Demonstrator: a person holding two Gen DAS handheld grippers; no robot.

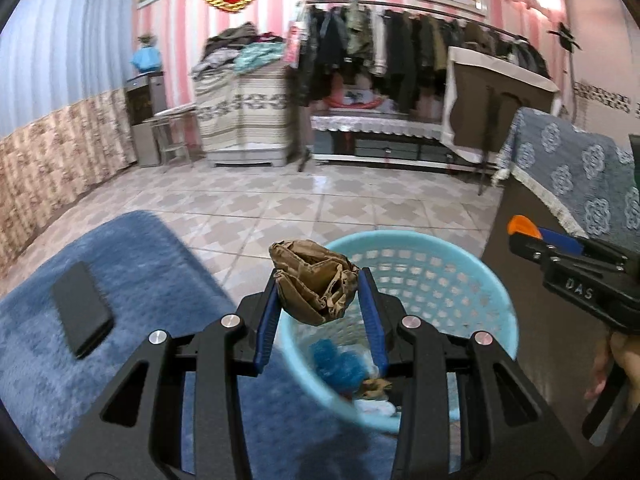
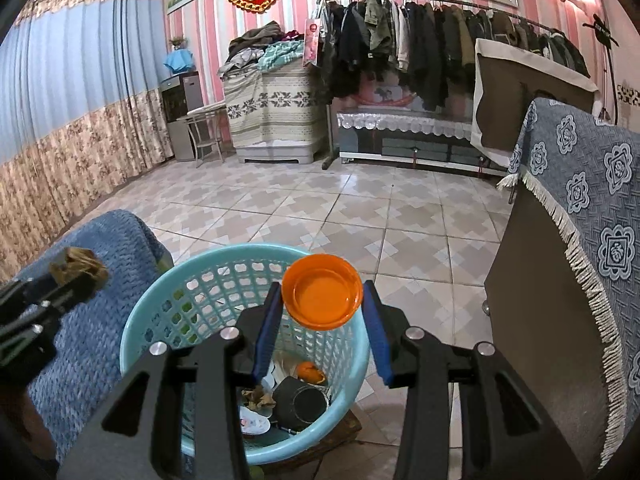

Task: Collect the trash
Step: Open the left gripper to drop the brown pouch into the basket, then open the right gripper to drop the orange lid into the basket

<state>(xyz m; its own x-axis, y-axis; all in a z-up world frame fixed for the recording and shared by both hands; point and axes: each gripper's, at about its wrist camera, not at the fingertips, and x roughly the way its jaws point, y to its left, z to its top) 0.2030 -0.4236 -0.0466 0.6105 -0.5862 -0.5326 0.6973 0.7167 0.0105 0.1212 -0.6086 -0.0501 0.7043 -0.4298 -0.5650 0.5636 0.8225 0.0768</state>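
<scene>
Left gripper [image 1: 320, 288] pinching a crumpled brown paper wad [image 1: 314, 280] between its blue pads [image 1: 266, 320], held in the air over the near rim of a light blue plastic basket [image 1: 420, 256]. Right gripper [image 2: 320, 300] clamped on an orange plastic lid [image 2: 322, 290], pads touching its left and right edges, the lid tilted so its hollow face looks back toward the camera, hanging above the basket's open mouth.

In the right wrist view: same basket [image 2: 160, 300] standing on the tiled floor [image 2: 320, 208], partly filled. Inside, a dark round cup [image 2: 300, 402], a small orange piece [image 2: 310, 372], scraps of brown paper [image 2: 258, 398] and some white bits (too jumbled to name singly). Left gripper [image 2: 78, 270] visible at the left edge, brown wad [image 2: 80, 264] in its tips, above a blue knitted cover [image 2: 104, 312].

In the left wrist view: something blue and fuzzy [image 1: 336, 360] inside the basket, blurred. Black phone [image 1: 82, 316] lying flat on a blue fluffy mat [image 1: 80, 380], well apart from the basket. Right gripper [image 1: 528, 234] entering from the right, orange lid [image 1: 524, 226] seen edge-on at its tips.

Right of the basket, a dark cabinet [image 2: 532, 300] draped with a grey-blue patterned cloth [image 2: 592, 208]. At the far wall, a rack of dark clothes [image 2: 420, 44] and a covered chest piled with folded laundry [image 2: 268, 100].
</scene>
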